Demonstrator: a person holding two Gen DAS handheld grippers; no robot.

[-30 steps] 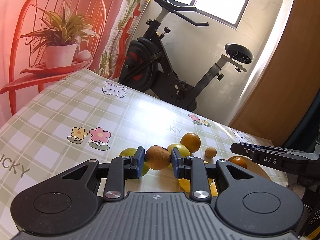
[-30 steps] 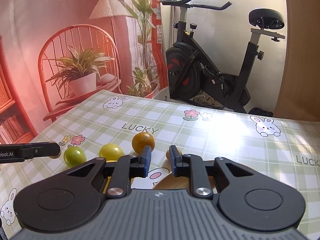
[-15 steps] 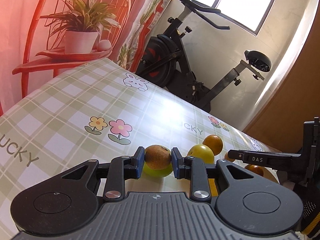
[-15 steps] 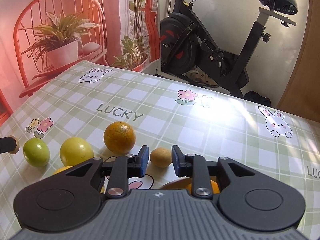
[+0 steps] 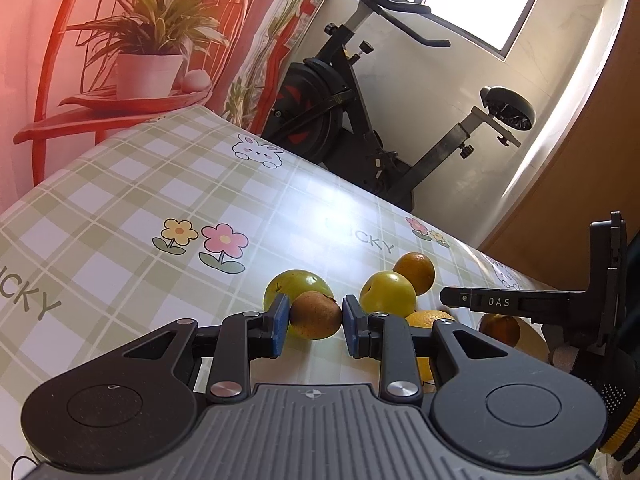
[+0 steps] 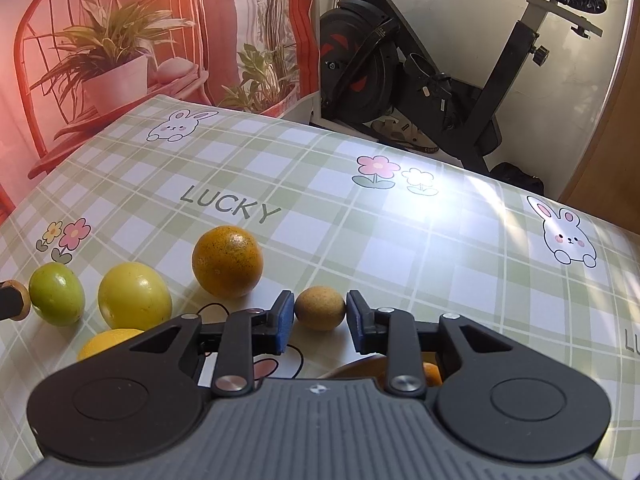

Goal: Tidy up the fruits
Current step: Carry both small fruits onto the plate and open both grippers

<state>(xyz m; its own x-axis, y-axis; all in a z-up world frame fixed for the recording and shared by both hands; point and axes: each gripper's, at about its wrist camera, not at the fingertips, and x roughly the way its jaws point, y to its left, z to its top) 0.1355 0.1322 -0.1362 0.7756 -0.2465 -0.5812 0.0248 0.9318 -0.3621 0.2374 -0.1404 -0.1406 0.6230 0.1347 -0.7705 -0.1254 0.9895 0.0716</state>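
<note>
The left gripper (image 5: 314,320) held a small, round, brown rough-skinned fruit (image 5: 315,314) between its blue pads. The right gripper (image 6: 319,318) framed a small, round, tan fruit (image 6: 320,307) on the checked tablecloth (image 6: 420,248), contact uncertain. Both fruits appeared light and firm, best pinched at their widest girth.

table (image 6: 400,240) | checked cloth | green, yellow, orange, brown fruits
</note>
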